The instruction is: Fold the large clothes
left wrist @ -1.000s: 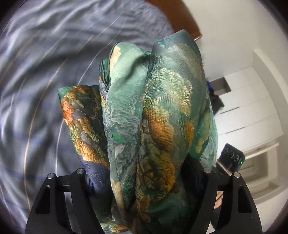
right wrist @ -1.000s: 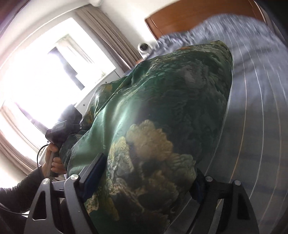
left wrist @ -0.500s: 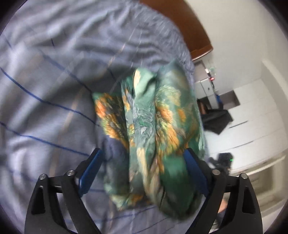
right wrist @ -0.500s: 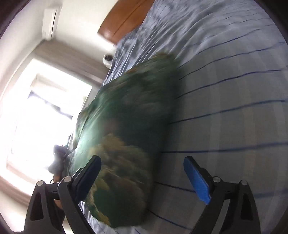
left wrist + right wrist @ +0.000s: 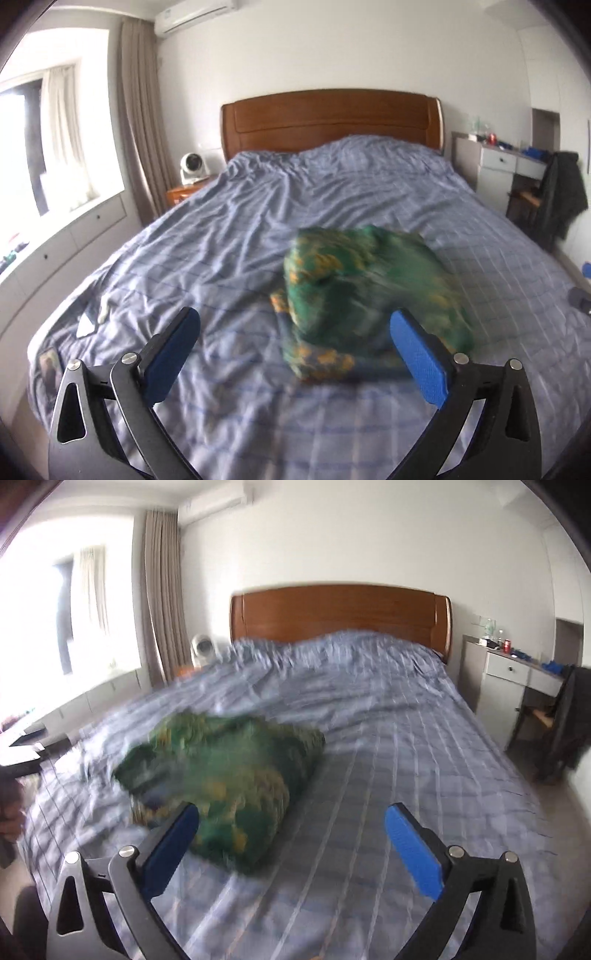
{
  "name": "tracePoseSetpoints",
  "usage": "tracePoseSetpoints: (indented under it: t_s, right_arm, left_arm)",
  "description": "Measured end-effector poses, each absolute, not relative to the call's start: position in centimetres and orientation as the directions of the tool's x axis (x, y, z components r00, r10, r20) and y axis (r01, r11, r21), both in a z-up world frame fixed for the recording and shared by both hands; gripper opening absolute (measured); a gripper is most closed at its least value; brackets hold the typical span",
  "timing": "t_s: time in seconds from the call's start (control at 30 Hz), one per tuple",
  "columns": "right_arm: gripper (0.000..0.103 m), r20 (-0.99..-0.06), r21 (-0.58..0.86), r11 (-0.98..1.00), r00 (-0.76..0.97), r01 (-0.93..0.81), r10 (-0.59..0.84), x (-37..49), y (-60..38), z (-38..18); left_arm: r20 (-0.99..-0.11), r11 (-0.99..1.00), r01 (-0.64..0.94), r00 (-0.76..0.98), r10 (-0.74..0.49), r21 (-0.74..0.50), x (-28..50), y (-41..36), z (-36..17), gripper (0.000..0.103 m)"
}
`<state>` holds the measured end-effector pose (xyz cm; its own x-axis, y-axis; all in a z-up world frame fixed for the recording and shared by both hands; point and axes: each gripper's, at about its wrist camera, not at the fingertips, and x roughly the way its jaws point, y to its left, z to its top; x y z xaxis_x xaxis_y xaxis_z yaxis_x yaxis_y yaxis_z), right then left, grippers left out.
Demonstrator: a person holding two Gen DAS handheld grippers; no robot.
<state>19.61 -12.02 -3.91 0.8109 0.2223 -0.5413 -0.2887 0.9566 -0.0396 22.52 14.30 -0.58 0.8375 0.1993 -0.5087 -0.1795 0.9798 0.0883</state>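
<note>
Your left hand-held gripper and right hand-held gripper have just been opening; both now gape wide, empty. The folded green garment lies mid-bed, bare sheet beyond it up to the headboard.

Daylit, bright | blown-out window glare at left | green cloth motion-blurred | fisheye bending, dark corners

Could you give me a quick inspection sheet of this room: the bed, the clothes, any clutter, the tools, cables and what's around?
Surface: bed with wrinkled blue striped sheet.
Job's things: green patterned garment lying bundled on the sheet, blurred.
Clutter: small flat items near the bed's left edge.
Grippers: left tool and right tool both open, nothing between the pads, jaws just widened.
Cables: nothing seen.
Surroundings: wooden headboard, white fan, desk, curtain, window.
</note>
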Motion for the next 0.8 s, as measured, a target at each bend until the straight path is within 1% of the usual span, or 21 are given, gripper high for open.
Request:
tracePoseSetpoints:
  t_s: [0.07,0.13,0.3,0.4,0.53,0.67,0.8]
  right_arm:
    - [0.103,-0.532,-0.084,0.959,0.826,-0.269,0.185,17.7,-11.2,-3.8]
    - [0.103,-0.516,-0.105,0.955,0.836,-0.278,0.186,15.8,-10.4,-3.8]
    - [0.103,-0.545,-0.145,0.951,0.824,-0.273,0.153,12.0,-8.6,-3.6]
    - [0.103,-0.566,-0.143,0.949,0.81,-0.281,0.155,10.2,-8.3,-4.0]
    - [0.103,-0.588,-0.135,0.956,0.797,-0.261,0.135,8.6,-8.3,-4.6]
    - [0.103,-0.605,-0.122,0.963,0.787,-0.24,0.119,7.4,-8.5,-5.0]
    - [0.103,-0.616,-0.112,0.968,0.78,-0.224,0.109,6.1,-8.6,-5.1]
  left_arm:
    - [-0.511,0.979,-0.174,0.834,0.206,0.11,21.0,12.5,-0.6,0.103]
    - [-0.511,0.978,-0.172,0.834,0.207,0.116,19.8,11.1,-0.7,0.103]
    - [-0.546,0.984,-0.162,0.818,0.178,0.078,18.0,8.5,-0.9,0.103]
    - [-0.563,0.988,-0.148,0.813,0.15,0.05,17.1,7.7,-1.4,0.103]
    - [-0.566,0.983,-0.17,0.805,0.178,0.067,16.0,6.7,-1.7,0.103]
    - [-0.587,0.987,-0.153,0.794,0.156,0.056,15.3,6.1,-1.9,0.103]
    - [-0.599,0.986,-0.159,0.784,0.16,0.055,14.4,6.0,-1.9,0.103]
